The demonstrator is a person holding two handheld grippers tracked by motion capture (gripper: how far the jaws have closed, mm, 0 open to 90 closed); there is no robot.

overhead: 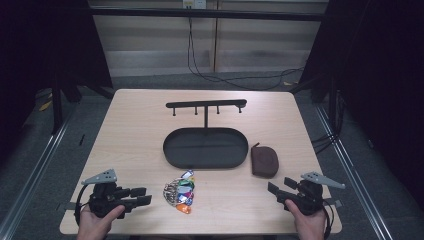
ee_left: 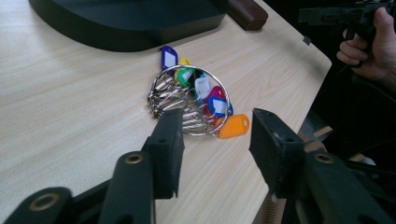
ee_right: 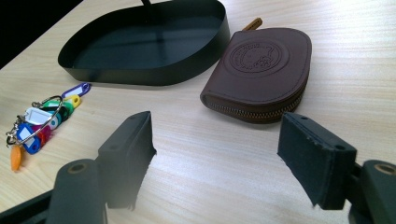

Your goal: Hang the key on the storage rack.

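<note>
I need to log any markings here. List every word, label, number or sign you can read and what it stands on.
No text can be read.
Brown zip pouch: a round embossed emblem with a cartoon figure; any lettering is too faint to read.
Key tags on the ring: their white label windows look blank.
Black oval tray: no markings.

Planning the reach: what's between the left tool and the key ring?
Bare tabletop only, in the left gripper view: left tool, open, faces the key ring.

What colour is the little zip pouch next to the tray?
The pouch is dark brown, with a round stamped emblem on top. It shows best in the right gripper view.
</note>
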